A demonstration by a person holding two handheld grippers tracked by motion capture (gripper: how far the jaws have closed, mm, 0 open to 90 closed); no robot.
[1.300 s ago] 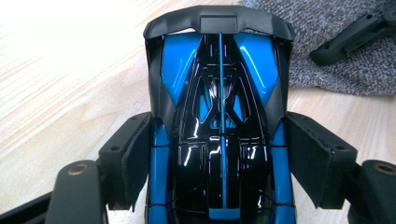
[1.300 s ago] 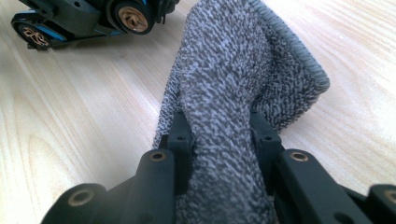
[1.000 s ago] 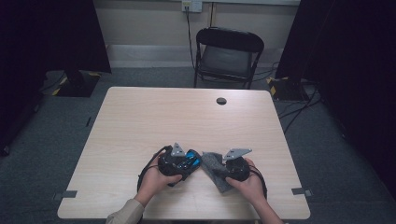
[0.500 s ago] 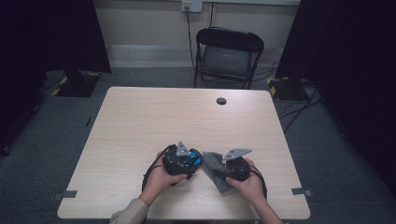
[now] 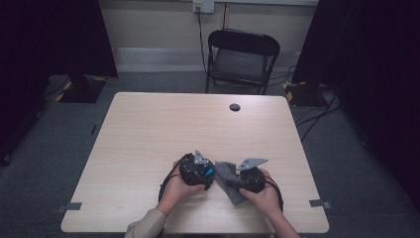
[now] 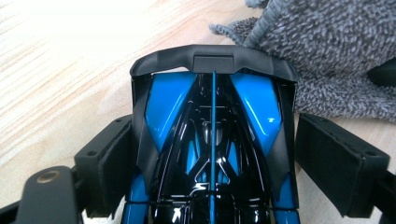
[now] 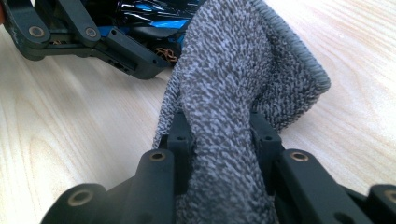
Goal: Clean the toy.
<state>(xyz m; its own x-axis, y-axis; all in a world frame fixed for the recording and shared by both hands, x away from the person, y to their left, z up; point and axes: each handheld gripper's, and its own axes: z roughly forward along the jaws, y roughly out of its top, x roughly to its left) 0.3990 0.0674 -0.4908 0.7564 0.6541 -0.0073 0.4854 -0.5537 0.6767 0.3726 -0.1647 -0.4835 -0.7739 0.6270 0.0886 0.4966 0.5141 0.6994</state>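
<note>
A glossy blue and black toy car (image 6: 168, 102) sits between the pads of my left gripper (image 6: 219, 135), which is shut on its sides. In the high view the car (image 5: 204, 171) and left gripper (image 5: 210, 174) are near the table's front edge, just left of centre. A grey knitted cloth (image 7: 233, 70) rises between the jaws of my right gripper (image 7: 222, 135), pinched tight. The cloth (image 5: 236, 194) hangs from the right gripper (image 5: 230, 177) down to the table, touching the car's nose. The cloth (image 6: 336, 56) lies just past the car in the left gripper view.
The light wooden table (image 5: 148, 139) carries a small black round disc (image 5: 234, 107) near its far edge. A black folding chair (image 5: 241, 54) stands behind the table. Dark curtains flank both sides, and cables run on the floor at right.
The left gripper with the car has shifted slightly right, closing on the cloth. The right gripper and cloth have stayed put.
</note>
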